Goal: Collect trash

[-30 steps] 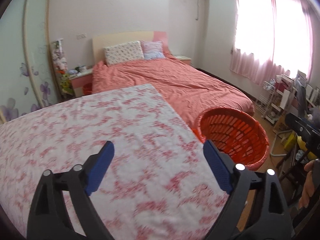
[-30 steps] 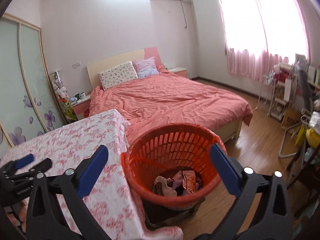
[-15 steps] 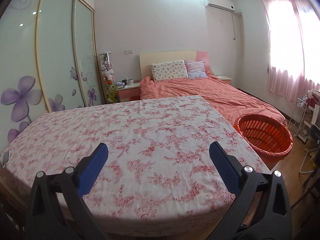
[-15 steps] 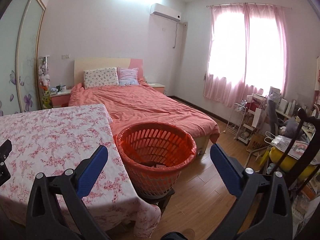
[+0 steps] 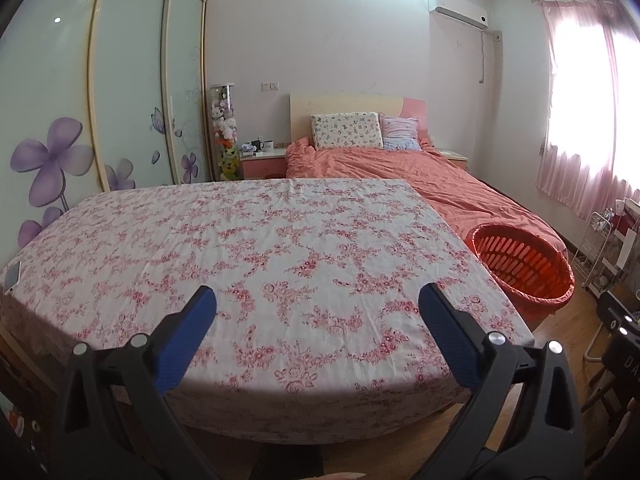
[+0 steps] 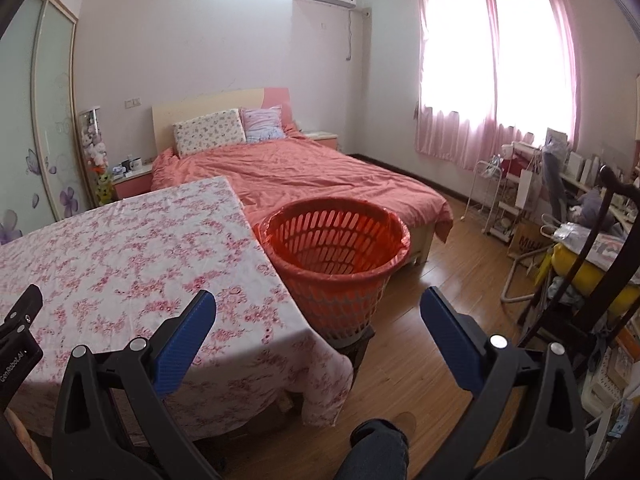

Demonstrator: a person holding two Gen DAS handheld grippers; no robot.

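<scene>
Grippers both gape wide and hold nothing: the left gripper [image 5: 318,312] hangs over the pink-flowered tablecloth [image 5: 256,248], the right gripper [image 6: 318,312] over the cloth's corner and wooden floor [image 6: 440,352]. Round orange slatted plastic basket [image 6: 336,256] stands just beside the table, before the salmon-covered bed [image 6: 304,176]. A white phone [image 5: 11,276] lies at the cloth's left edge.
</scene>
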